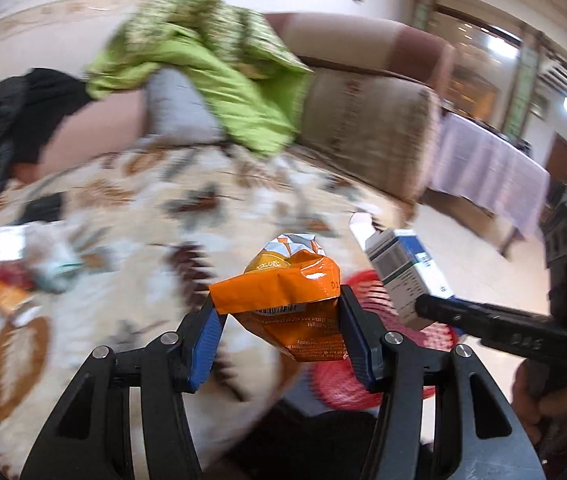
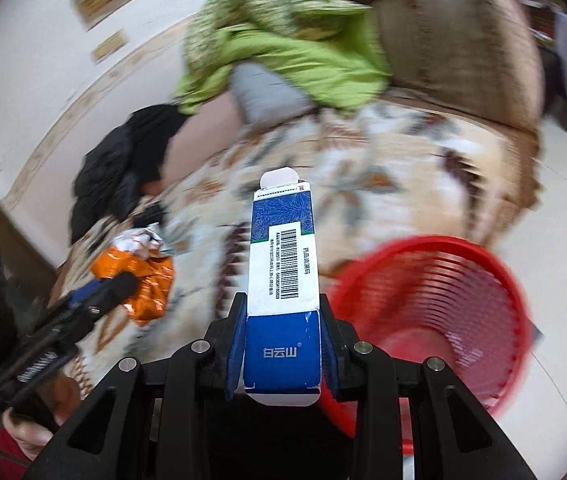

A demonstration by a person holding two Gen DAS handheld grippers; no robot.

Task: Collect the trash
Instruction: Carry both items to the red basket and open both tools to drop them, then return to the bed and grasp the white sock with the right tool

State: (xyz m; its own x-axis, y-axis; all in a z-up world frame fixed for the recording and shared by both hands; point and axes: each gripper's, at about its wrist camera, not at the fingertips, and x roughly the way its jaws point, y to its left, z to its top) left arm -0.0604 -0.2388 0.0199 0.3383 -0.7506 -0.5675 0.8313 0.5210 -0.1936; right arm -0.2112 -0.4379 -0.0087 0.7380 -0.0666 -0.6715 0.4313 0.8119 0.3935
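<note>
Left gripper (image 1: 279, 312): closed on the orange wrapper (image 1: 283, 292), left of the red basket (image 2: 435, 304).
Right gripper (image 2: 281, 336): clamped on the blue carton (image 2: 283, 280), beside the basket rim.
Risk: if released early, both are judged likely to land on the patterned sofa cover (image 2: 403, 152).

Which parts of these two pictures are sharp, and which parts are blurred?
Left wrist view: the left hand-held gripper and its orange snack bag are sharp; the sofa and red basket are motion-smeared, and windows glare at right. Right wrist view: the right hand-held gripper and blue-white carton are crisp; the red basket is streaked.
</note>
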